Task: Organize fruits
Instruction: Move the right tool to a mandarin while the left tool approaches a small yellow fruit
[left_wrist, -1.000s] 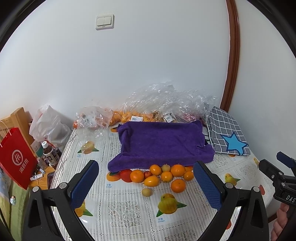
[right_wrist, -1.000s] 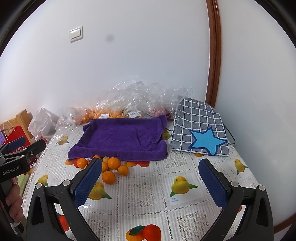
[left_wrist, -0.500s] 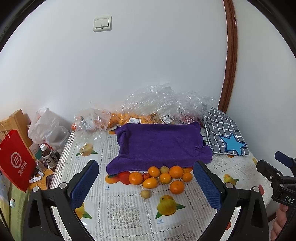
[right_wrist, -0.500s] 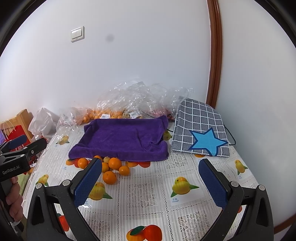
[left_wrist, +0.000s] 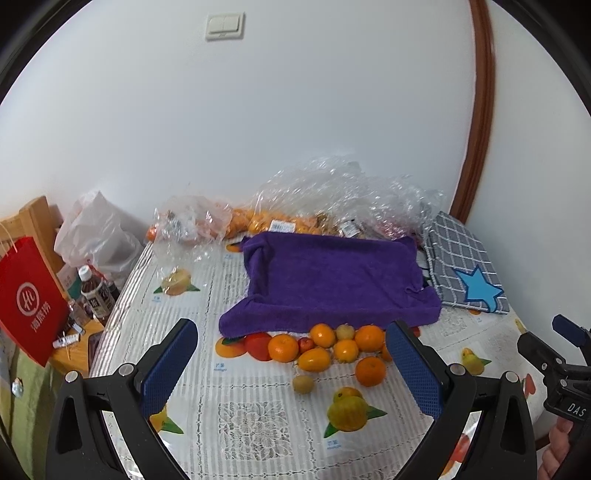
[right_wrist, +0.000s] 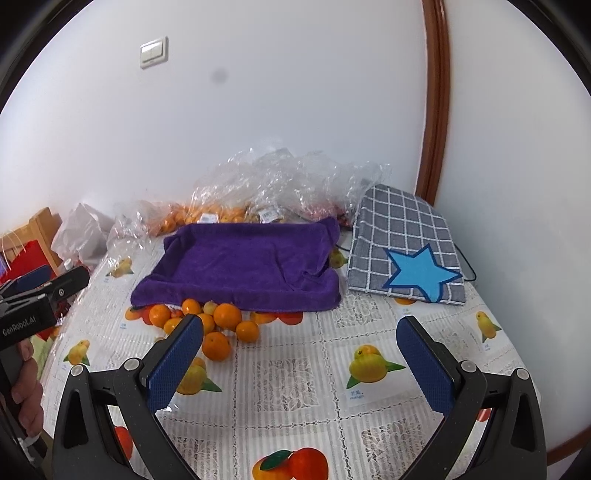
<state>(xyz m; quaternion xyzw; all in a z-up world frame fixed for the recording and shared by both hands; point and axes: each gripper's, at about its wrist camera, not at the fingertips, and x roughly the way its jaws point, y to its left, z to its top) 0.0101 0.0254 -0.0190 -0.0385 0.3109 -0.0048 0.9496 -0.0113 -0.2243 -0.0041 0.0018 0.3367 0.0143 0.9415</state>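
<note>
A pile of oranges lies on the fruit-print tablecloth, just in front of a purple towel whose edges stand up like a shallow tray. Among the oranges are a small red fruit, a yellow oval fruit and a greenish round one. My left gripper hangs open above the table, short of the pile. My right gripper is open too, with the pile ahead to its left. Neither holds anything.
Crumpled clear plastic bags with more fruit lie against the back wall. A grey checked cloth with a blue star is right of the towel. Off the table's left edge stand a red paper bag, a bottle and a white bag.
Both views have drifted only slightly. No fruit has moved, and both grippers stay open.
</note>
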